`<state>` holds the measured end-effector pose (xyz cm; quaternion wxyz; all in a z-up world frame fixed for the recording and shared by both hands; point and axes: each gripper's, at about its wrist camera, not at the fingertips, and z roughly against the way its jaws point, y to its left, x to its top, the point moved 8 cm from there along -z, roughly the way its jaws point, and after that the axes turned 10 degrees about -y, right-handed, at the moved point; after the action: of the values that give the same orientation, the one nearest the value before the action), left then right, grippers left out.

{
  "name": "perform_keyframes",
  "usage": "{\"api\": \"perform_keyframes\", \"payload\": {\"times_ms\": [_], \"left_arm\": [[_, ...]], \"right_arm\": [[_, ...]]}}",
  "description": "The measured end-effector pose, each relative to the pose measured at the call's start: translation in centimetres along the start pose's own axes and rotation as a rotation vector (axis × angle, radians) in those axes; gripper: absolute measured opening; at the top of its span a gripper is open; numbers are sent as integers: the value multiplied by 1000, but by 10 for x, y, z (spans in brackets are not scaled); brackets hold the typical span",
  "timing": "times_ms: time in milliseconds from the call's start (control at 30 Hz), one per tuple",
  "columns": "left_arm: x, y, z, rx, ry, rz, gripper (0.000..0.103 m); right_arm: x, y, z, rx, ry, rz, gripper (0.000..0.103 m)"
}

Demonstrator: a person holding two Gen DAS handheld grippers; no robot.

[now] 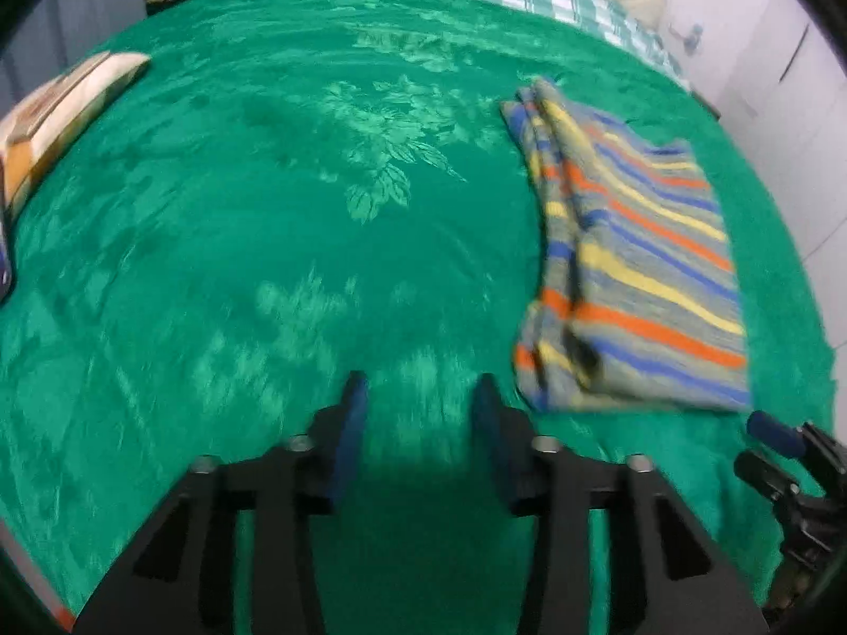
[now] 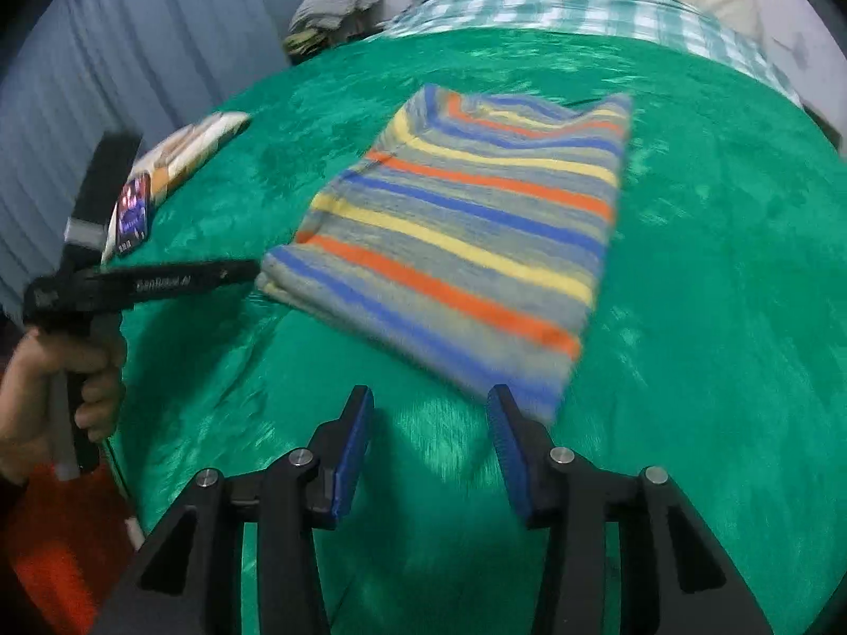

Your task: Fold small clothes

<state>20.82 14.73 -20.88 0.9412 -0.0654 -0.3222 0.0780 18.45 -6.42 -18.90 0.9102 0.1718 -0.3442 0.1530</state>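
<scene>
Left wrist view: left gripper [image 1: 418,397] released over the green blanket [image 1: 264,211], folded striped garment [image 1: 635,264] to its right; right wrist view: right gripper [image 2: 430,413] released just before the soft, light, probably knit garment [image 2: 466,233], best taken at its near corner.

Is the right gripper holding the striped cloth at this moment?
No, the right gripper is open with only the green blanket between its fingers, and the striped cloth lies folded just beyond them.
</scene>
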Motion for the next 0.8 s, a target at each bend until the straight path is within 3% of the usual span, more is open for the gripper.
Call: {"api": "perform_keyframes", "payload": {"times_ms": [33,100,167,233,300,367,433,800], "left_arm": [[-3,-3,11,-27,-23,18,79],[-7,-11,25,-58,-71,25,93],[-22,-22,30,-58,-103,-9,97],[-42,-23,20,-30,-70,-47,97],[-60,-24,8,19,-51,-129,101],[-67,-38,3,66,-82,-262,102],[-67,-40,-1,74,-84,-265,102],[-69,-41,-3,60,-90,-257,102]], "right_arm": [[-4,0,9,-16,-5,-3,52],[-9,-2,28,-94,-25,2,79],[-15,-9,38,-159,-48,-10,86],[-28,-12,38,-224,-43,-32,88],[-45,-25,24,-252,-3,-59,95],[-65,-24,7,-258,53,-63,103],[-71,-16,5,-314,34,54,103],[-74,-17,2,-338,34,43,103]]}}
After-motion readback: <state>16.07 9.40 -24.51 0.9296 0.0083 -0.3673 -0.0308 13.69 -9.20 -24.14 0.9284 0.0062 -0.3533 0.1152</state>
